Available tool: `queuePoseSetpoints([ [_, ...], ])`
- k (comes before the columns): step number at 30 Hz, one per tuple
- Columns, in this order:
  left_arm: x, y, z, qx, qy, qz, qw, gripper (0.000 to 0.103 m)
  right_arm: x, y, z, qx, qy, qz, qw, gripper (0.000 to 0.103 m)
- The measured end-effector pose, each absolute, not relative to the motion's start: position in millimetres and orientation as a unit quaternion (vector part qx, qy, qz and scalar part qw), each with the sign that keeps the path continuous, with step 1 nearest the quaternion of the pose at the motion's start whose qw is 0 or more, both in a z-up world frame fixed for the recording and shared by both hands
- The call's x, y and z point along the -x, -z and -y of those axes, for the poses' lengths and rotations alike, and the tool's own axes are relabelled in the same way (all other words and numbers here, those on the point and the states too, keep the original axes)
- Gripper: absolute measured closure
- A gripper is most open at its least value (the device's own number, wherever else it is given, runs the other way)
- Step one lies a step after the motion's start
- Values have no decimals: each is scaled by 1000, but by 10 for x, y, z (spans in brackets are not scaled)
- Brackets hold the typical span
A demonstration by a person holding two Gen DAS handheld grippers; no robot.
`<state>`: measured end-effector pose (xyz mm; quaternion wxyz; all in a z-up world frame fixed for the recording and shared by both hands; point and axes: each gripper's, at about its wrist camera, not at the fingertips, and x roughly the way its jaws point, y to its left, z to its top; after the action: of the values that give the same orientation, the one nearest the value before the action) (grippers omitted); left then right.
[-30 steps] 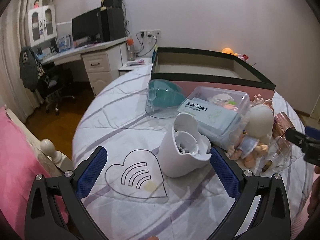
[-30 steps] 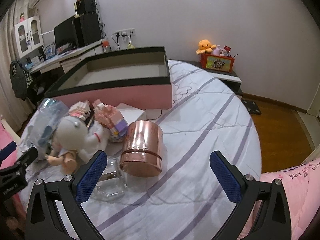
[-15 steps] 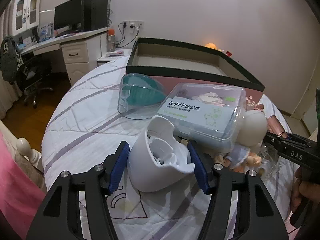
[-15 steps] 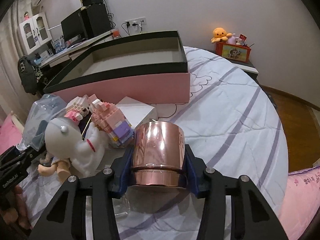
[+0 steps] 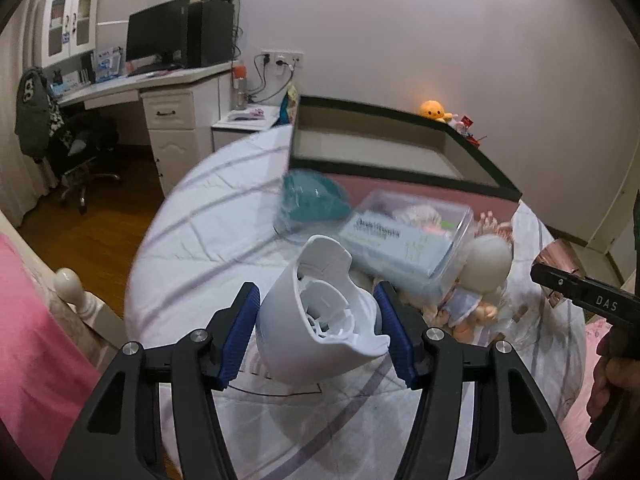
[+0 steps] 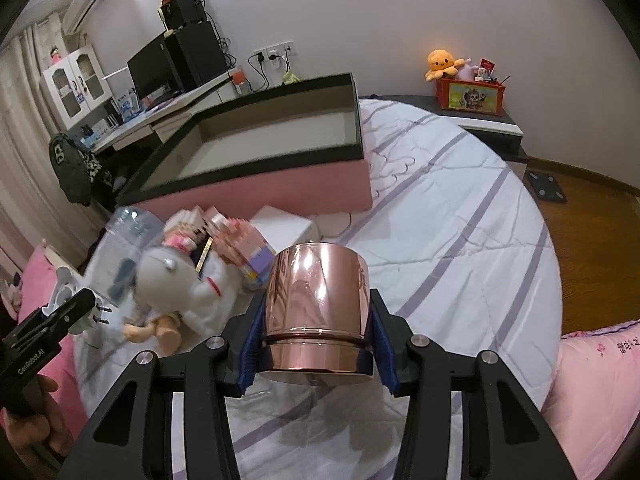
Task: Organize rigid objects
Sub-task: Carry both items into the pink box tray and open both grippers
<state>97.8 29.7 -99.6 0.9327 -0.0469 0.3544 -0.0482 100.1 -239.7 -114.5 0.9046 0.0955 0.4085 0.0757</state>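
My left gripper (image 5: 318, 330) is shut on a white plastic shell-shaped housing (image 5: 320, 320) and holds it above the bedspread. My right gripper (image 6: 316, 344) is shut on a shiny rose-gold metal cup (image 6: 316, 308), lifted off the bed. Behind both stands a large open pink box with a black rim (image 5: 400, 148), also in the right wrist view (image 6: 280, 140). On the bed lie a clear dental flosser box (image 5: 404, 236), a teal item in a clear case (image 5: 312, 200), a white-headed doll (image 5: 480, 276) and a pink block model (image 6: 236, 240).
A small white box (image 6: 282, 226) lies by the pink box. A desk with monitor (image 5: 160, 40) and a chair stand at the far left. A nightstand with an orange plush (image 6: 442, 64) is at the far right. The striped bedspread (image 6: 460, 240) extends right.
Both grippers closed from wide open, the left on the white housing, the right on the rose-gold cup. Both objects have since been lifted off the bed.
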Motion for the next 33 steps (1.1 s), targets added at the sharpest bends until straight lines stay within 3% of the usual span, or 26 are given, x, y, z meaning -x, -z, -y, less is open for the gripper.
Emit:
queuePoseSetpoints([
  [6,-1109,507,-334,38,49,-328,942,43,-1168,728,2366,-100,-98,-387,911,55],
  [13,-1857,153,-188,29,77,-316,945,43,-1840,337,2161,-74,-115,-368,920,55],
  [21,-2787,551,108,28,108,-395,912,43,-2604,737,1990,-55,-111,-426,896,55],
  [28,-3127,854,216,18,101,-456,884,42,-2820,996,1925,-28,-104,-463,880,54],
  [29,-3147,865,213,20,99,-459,883,38,-2826,1019,1924,-25,-104,-467,878,54],
  [30,-3145,864,203,22,97,-458,883,27,-2833,1041,1914,-20,-104,-470,876,54],
  [32,-3097,836,166,25,89,-447,890,10,-2820,1043,1895,-14,-106,-467,878,46],
  [33,-3046,796,137,24,83,-435,896,6,-2809,1029,1893,-15,-109,-465,879,24],
])
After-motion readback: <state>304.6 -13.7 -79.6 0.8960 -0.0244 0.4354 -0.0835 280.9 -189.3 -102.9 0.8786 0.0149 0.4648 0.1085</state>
